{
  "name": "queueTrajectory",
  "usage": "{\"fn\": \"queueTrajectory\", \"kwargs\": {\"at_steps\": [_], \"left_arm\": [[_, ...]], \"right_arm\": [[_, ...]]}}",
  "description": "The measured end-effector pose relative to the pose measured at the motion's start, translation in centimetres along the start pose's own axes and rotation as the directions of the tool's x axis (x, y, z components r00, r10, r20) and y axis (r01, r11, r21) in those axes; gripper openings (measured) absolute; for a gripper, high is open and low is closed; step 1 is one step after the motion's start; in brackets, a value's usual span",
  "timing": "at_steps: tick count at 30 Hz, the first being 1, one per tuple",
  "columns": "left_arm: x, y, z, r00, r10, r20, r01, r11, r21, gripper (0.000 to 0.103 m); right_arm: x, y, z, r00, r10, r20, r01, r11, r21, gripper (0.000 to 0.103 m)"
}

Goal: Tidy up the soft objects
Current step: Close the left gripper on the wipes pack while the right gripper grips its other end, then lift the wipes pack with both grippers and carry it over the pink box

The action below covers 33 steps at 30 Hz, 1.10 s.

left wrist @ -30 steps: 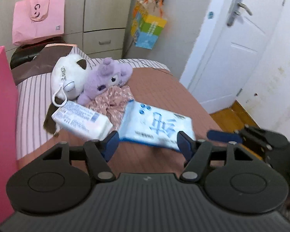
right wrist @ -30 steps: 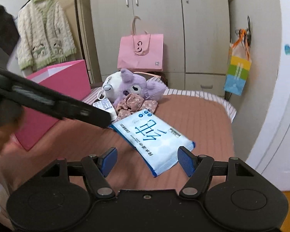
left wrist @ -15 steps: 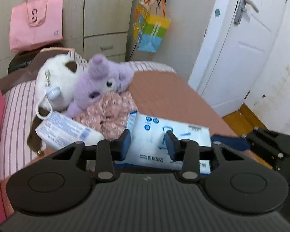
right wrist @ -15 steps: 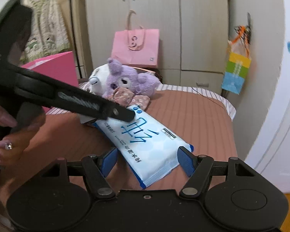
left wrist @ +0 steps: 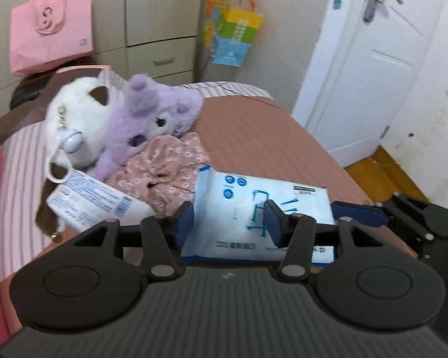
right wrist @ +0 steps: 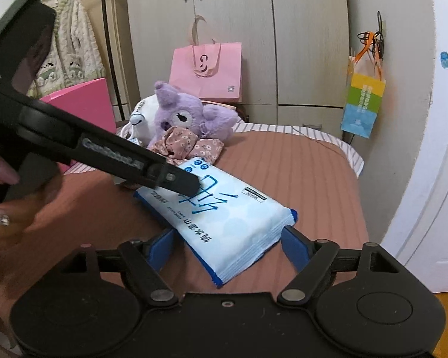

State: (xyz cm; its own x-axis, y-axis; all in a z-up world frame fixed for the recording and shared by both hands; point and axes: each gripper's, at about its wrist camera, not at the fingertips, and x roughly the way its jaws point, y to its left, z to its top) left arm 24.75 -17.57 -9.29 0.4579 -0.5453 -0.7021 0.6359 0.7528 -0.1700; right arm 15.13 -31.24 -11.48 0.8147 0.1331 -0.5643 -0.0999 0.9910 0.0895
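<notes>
A blue and white wipes pack [right wrist: 224, 217] is lying on the brown bed [right wrist: 298, 173], near its front edge. The left gripper [left wrist: 228, 220] is reaching over the pack's end at about 9 o'clock in the right wrist view, and its jaws are opening, so it is not squeezing the pack. The right gripper [right wrist: 227, 246] is sitting at the pack's other end, at 6 o'clock; its jaws are opening wide on each side of the pack, with the pack between them but not pinched. Behind the pack, at about 11 o'clock, a purple plush toy [right wrist: 185, 113] is leaning on a white plush toy [right wrist: 142, 117]. A pink flowery cloth [right wrist: 188, 144] is lying just in front of them, touching the pack. A smaller white pack [left wrist: 95, 201] is lying beside the cloth.
</notes>
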Motion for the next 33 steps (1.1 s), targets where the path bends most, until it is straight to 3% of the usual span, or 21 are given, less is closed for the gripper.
{"fn": "queueTrajectory", "kwargs": {"at_steps": [1, 4, 8, 12, 23, 33], "left_arm": [[0.1, 0.1, 0.0, 0.999, -0.036, -0.015, 0.036, 0.999, -0.01, 0.051], [-0.1, 0.5, -0.5, 0.997, -0.077, -0.01, 0.077, 0.995, -0.067, 0.05], [-1.0, -0.6, -1.5, 0.998, -0.061, 0.013, 0.061, 0.997, -0.036, 0.05], [-1.5, -2.0, -1.9, 1.0, -0.006, 0.016, 0.006, 1.0, -0.014, 0.049], [-4.0, -3.3, -2.6, 0.996, 0.023, -0.087, -0.025, 1.0, -0.016, 0.051], [-7.4, -2.0, -4.8, 0.991, -0.022, -0.133, 0.009, 0.996, -0.093, 0.051]], "right_arm": [[0.1, 0.1, 0.1, 1.0, -0.004, -0.005, 0.004, 1.0, -0.003, 0.083], [0.0, 0.5, 0.3, 1.0, -0.008, -0.025, 0.008, 1.0, -0.02, 0.07], [0.0, 0.5, 0.6, 1.0, -0.005, -0.029, 0.005, 1.0, 0.001, 0.064], [-0.2, 0.6, 0.2, 1.0, 0.0, -0.014, 0.0, 1.0, -0.009, 0.064], [-2.2, 1.2, -0.4, 0.996, 0.073, -0.044, -0.071, 0.997, 0.035, 0.069], [-4.3, 3.9, -0.6, 0.986, 0.122, -0.117, -0.127, 0.991, -0.038, 0.068]]}}
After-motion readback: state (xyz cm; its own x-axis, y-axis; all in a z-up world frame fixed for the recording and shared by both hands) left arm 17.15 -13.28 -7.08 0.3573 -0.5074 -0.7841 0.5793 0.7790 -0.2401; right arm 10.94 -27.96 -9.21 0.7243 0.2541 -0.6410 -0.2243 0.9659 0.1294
